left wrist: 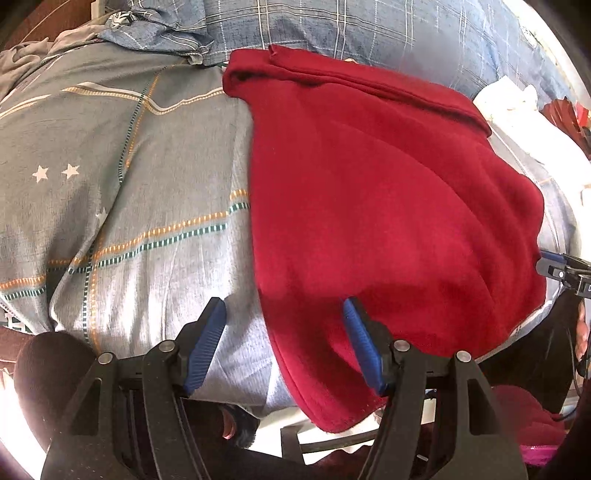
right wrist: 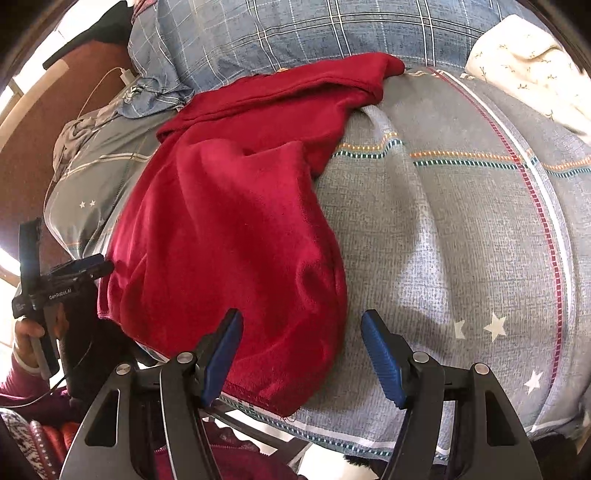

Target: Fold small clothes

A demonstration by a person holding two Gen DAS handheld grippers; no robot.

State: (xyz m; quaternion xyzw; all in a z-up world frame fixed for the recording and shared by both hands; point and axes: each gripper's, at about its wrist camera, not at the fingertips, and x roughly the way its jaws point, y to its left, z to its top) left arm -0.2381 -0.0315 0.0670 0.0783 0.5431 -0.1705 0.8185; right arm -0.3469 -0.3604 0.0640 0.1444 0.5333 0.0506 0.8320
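The dark red fleece garment (left wrist: 388,192) lies spread on the bed's grey-blue bedspread with stars and dashed stripes (left wrist: 140,206). Its long axis runs straight away from both tools: the hemmed near edge hangs at the bed's near side, and the doubled far edge lies close to the blue plaid pillow (right wrist: 332,33).

The left tool (left wrist: 282,310) stands with its jaws well apart and holds nothing. The garment's near left corner hangs between its blue pads, with the right pad over the fabric and the left pad over bare bedspread.

The right tool (right wrist: 301,325) is likewise parted and empty. It mirrors the left: the near right corner lies between its pads, the left pad over fleece, the right pad over bedspread.

Judgement: each tool is nearest its own near corner, so the coming move is probably a paired pinch of the near hem, carried away along the long axis toward the far edge.
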